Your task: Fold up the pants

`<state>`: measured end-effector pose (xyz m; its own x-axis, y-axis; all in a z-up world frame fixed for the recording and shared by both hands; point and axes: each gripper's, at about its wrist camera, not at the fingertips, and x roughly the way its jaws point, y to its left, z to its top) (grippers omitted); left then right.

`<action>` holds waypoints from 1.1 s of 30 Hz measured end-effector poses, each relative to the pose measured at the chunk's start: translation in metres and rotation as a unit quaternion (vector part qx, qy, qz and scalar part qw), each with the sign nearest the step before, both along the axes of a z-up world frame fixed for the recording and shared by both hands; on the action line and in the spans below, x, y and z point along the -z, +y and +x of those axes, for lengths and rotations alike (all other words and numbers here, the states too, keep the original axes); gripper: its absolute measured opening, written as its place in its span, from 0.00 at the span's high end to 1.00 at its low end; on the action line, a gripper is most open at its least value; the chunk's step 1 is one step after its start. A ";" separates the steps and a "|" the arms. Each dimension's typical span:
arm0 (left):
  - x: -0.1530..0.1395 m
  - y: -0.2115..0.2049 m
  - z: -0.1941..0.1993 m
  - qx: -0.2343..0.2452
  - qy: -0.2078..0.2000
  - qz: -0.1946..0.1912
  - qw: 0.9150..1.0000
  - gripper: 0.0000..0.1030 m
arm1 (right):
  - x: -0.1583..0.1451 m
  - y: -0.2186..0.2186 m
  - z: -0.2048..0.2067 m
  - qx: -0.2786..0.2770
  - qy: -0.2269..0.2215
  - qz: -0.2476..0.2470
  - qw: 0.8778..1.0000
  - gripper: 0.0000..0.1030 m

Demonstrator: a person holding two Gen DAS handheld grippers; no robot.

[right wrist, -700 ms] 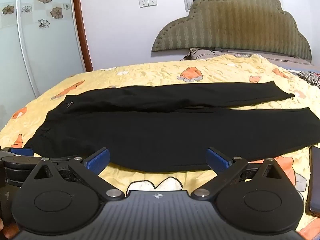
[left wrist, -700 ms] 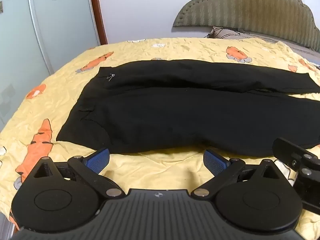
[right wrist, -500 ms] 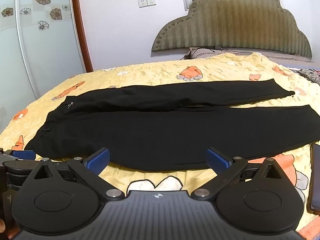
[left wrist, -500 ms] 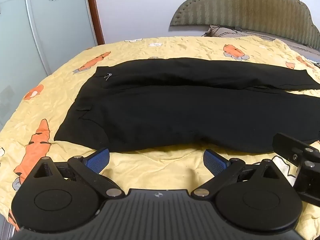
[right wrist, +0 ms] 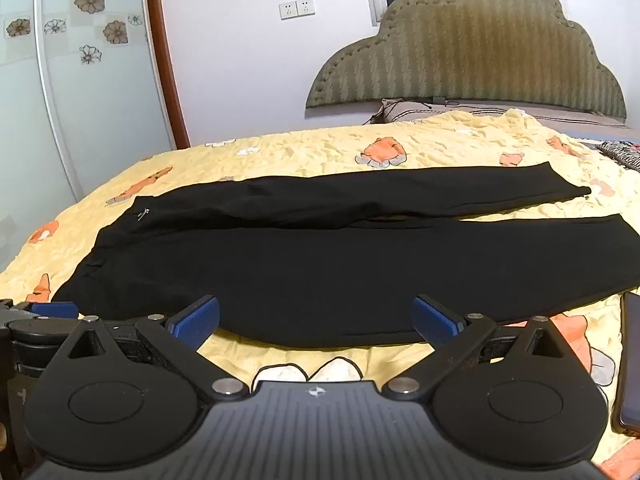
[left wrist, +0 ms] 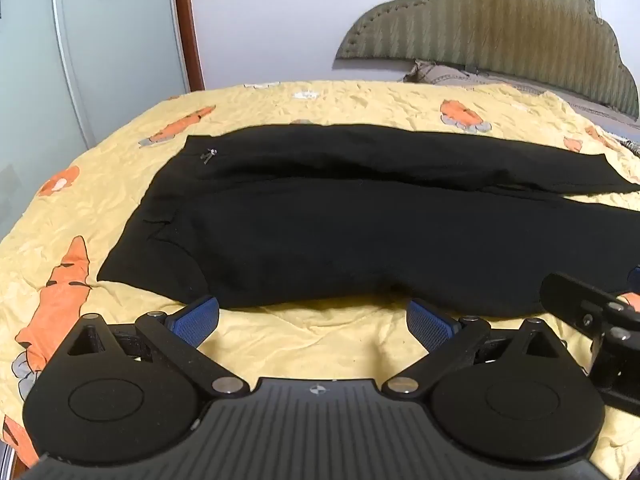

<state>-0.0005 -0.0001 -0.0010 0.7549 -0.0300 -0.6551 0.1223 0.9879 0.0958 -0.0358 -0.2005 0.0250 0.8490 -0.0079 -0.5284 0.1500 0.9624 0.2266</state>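
Black pants [left wrist: 360,232] lie flat and spread out on the yellow bedspread [left wrist: 304,332], waistband to the left, both legs running right. They also show in the right wrist view [right wrist: 340,268]. My left gripper [left wrist: 312,320] is open and empty, just short of the pants' near edge by the waist and hip. My right gripper [right wrist: 316,316] is open and empty, at the near edge of the closer leg. Part of the right gripper shows at the right edge of the left wrist view [left wrist: 592,312].
A dark phone [right wrist: 632,364] lies on the bedspread at the right. A padded headboard [right wrist: 472,48] and a pillow [right wrist: 404,110] stand at the far right end. A glass wardrobe door [right wrist: 80,80] stands to the left of the bed.
Both cameras have tilted up and pulled back slightly, so the pants sit lower in view. Both grippers stay open and the pants have not moved.
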 end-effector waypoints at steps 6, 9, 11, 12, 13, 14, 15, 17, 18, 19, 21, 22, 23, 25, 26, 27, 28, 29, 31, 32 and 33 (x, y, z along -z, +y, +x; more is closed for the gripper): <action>0.002 -0.002 0.001 -0.001 0.006 0.012 1.000 0.01 | 0.000 0.001 0.001 -0.004 -0.001 -0.003 1.000 0.00; 0.002 -0.003 0.000 0.002 0.003 0.013 1.000 0.01 | 0.000 0.002 0.000 -0.006 0.000 -0.002 1.000 0.00; 0.002 -0.002 -0.001 0.002 0.003 0.012 1.000 0.01 | 0.000 0.002 0.000 -0.007 -0.002 -0.004 1.000 0.00; 0.002 -0.002 -0.001 0.001 0.002 0.012 1.000 0.01 | 0.000 0.002 0.000 -0.004 -0.002 -0.007 1.000 0.00; 0.003 -0.003 -0.001 0.000 0.003 0.013 1.000 0.01 | 0.000 0.002 -0.001 -0.003 -0.002 -0.008 1.000 0.00; 0.003 -0.003 0.000 -0.001 0.005 0.014 1.000 0.01 | 0.000 0.003 -0.001 -0.003 -0.001 -0.009 1.000 0.00; 0.003 -0.002 0.001 -0.002 0.008 0.013 1.000 0.01 | 0.000 0.002 0.000 -0.002 -0.001 -0.008 1.000 0.00; 0.003 -0.001 0.002 -0.004 0.010 0.009 1.000 0.01 | 0.000 0.001 0.000 0.000 -0.001 -0.006 1.000 0.00; 0.002 0.000 0.002 -0.006 0.009 0.009 1.000 0.01 | 0.000 0.001 -0.001 0.000 -0.001 -0.006 1.000 0.00; 0.002 0.001 0.002 -0.007 0.007 0.009 1.000 0.01 | 0.000 0.002 -0.001 -0.001 -0.002 -0.006 1.000 0.00; 0.002 0.001 0.002 -0.010 0.007 0.008 1.000 0.01 | 0.000 0.002 -0.001 -0.003 -0.002 -0.007 1.000 0.00; 0.002 0.001 0.002 -0.011 0.007 0.008 1.000 0.01 | 0.000 0.002 -0.001 -0.004 -0.003 -0.007 1.000 0.00; 0.002 0.001 0.002 -0.011 0.007 0.007 1.000 0.01 | 0.000 0.003 0.000 -0.005 -0.003 -0.007 1.000 0.00; 0.002 0.000 0.002 -0.011 0.007 0.008 1.000 0.01 | 0.000 0.003 0.000 -0.005 -0.002 -0.007 1.000 0.00; 0.002 0.000 0.002 -0.011 0.007 0.008 1.000 0.01 | 0.001 0.003 0.000 -0.005 -0.002 -0.007 1.000 0.00; 0.002 0.000 0.002 -0.011 0.007 0.009 1.000 0.01 | 0.001 0.003 0.000 -0.005 -0.001 -0.007 1.000 0.00; 0.003 0.000 0.002 -0.011 0.007 0.010 1.000 0.01 | 0.001 0.002 0.000 -0.005 -0.002 -0.007 1.000 0.00; 0.003 0.000 0.002 -0.011 0.007 0.010 1.000 0.01 | 0.001 0.002 0.000 -0.005 -0.002 -0.006 1.000 0.00; 0.003 0.001 0.002 -0.011 0.007 0.007 1.000 0.01 | 0.001 0.002 0.000 -0.005 -0.002 -0.007 1.000 0.00; 0.003 0.001 0.002 -0.011 0.007 0.006 1.000 0.01 | 0.001 0.002 0.000 -0.005 -0.002 -0.008 1.000 0.00; 0.003 0.002 0.002 -0.013 0.008 0.006 1.000 0.01 | 0.001 0.003 0.000 -0.006 -0.002 -0.008 1.000 0.00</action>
<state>0.0017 0.0015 -0.0043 0.7450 -0.0029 -0.6671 0.0984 0.9895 0.1056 -0.0355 -0.1979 0.0240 0.8510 -0.0066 -0.5252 0.1381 0.9675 0.2117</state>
